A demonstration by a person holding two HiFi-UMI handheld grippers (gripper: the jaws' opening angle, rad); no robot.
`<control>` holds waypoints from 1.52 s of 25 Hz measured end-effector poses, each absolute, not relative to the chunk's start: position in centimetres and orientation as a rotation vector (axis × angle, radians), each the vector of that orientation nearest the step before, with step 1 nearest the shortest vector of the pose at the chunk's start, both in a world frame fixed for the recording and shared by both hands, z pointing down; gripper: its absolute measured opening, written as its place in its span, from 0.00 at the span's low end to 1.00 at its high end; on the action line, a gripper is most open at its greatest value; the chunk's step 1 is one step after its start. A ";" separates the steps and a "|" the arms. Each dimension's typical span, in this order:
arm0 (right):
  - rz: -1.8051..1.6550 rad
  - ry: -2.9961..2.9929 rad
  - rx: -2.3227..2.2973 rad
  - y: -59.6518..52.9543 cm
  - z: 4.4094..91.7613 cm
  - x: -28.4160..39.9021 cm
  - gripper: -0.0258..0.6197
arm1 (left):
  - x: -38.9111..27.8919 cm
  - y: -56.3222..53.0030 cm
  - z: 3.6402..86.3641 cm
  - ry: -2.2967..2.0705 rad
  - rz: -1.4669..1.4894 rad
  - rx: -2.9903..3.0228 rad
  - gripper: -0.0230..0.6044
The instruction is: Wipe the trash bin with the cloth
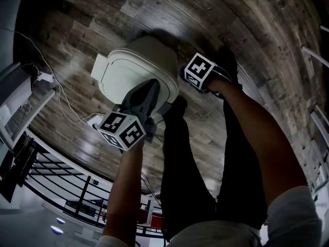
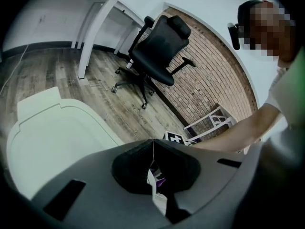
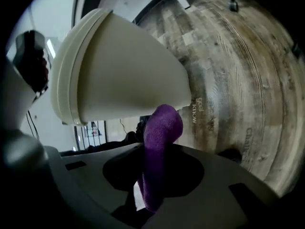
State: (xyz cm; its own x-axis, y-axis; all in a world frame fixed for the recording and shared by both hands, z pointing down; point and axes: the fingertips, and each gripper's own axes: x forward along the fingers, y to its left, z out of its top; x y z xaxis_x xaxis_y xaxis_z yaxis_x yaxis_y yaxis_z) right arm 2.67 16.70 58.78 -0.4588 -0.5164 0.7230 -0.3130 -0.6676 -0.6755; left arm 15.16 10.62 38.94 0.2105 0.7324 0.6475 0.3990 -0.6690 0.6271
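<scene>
The left gripper (image 2: 153,142) has its dark grey fingers (image 2: 131,168) pressed together, tips meeting in a thin seam with nothing gripped at the tips. A small white and purple scrap shows in the gap behind them, too small to identify. Just beyond and to the left of these fingers lies the flat lid of the cream plastic trash bin (image 2: 52,137).

The right gripper (image 3: 153,149) is clamped on a purple fuzzy cloth (image 3: 164,125). The cloth stands up from between its fingers (image 3: 186,171), and the rounded free end touches the bin's tapered side wall just past the fingertips. The bin stands on the wood plank floor (image 1: 247,30) between both grippers.
</scene>
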 end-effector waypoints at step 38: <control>-1.447 2.678 -2.436 4.4 59.9 25.7 0.19 | 17.8 5.6 39.1 0.918 1.359 2.221 0.04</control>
State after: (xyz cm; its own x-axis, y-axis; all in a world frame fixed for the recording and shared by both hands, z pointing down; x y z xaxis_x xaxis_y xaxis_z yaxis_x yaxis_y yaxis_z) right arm 25.65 4.39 59.92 -0.0524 -0.4862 0.8723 -0.9961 0.0877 -0.0110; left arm 17.76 5.56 39.06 0.3198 0.6988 0.6398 0.3327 -0.7151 0.6148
